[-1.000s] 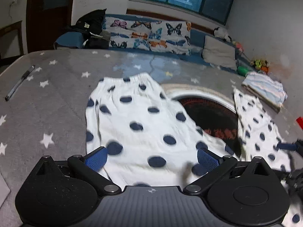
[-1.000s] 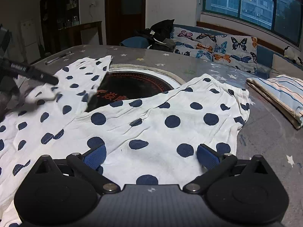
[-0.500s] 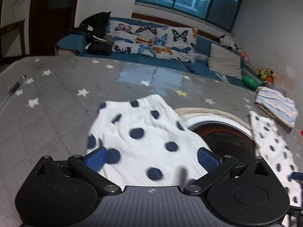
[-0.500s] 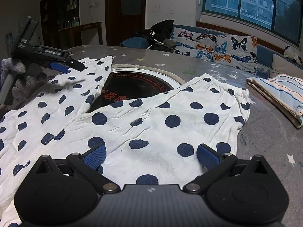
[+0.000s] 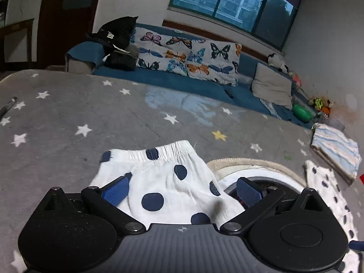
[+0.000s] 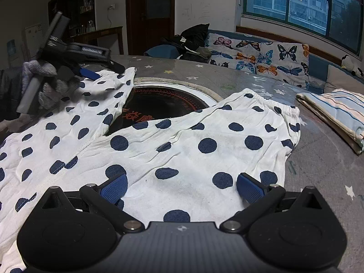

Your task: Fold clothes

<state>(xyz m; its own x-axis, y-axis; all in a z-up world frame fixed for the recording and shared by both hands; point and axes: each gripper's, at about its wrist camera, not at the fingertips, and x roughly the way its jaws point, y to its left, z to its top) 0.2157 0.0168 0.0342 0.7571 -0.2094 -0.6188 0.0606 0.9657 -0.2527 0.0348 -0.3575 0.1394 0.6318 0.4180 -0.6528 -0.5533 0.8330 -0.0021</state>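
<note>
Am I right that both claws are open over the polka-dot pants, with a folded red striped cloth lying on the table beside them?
Not quite: the folded cloth is blue striped, not red, as the right wrist view shows. Both the left claw and right claw are open over the polka-dot pants.

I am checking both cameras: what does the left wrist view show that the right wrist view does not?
Only the left wrist view shows a green ball beside the sofa. Only the right wrist view shows the left gripper held in a gloved hand. Both show the polka-dot garment, the striped folded cloth and the butterfly cushions.
</note>
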